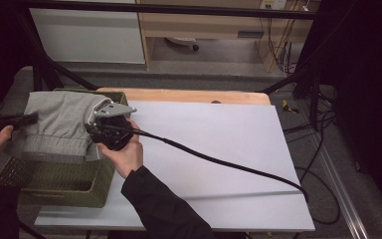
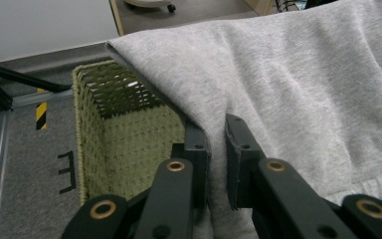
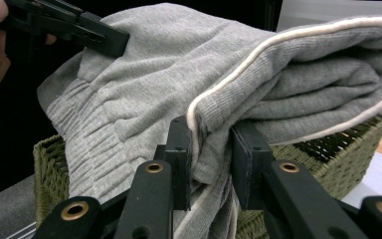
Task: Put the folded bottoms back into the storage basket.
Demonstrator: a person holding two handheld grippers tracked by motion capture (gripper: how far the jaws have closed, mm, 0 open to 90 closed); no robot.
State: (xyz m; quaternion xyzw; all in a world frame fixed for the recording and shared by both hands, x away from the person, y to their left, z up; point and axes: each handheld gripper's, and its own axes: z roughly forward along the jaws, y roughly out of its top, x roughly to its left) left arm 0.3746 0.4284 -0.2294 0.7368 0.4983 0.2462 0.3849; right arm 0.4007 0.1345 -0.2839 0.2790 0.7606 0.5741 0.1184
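Observation:
A folded grey sweatshirt (image 1: 62, 124) with a ribbed hem hangs over a green woven basket (image 1: 64, 184) at the table's left edge. My left gripper (image 1: 30, 119) pinches the garment's left side; its own view has both jaws closed on a fold of the grey sweatshirt (image 2: 298, 84) above the basket (image 2: 124, 144). My right gripper (image 1: 97, 130) grips the right side. In its view the jaws clamp a thick layered edge of the sweatshirt (image 3: 229, 89) with white piping, and the left gripper (image 3: 117, 42) bites the far side.
A white sheet (image 1: 219, 149) covers the wooden table (image 1: 189, 95). The right gripper's black cable (image 1: 219, 162) trails across it to the right edge. Black frame legs and loose cables stand on the floor to the right.

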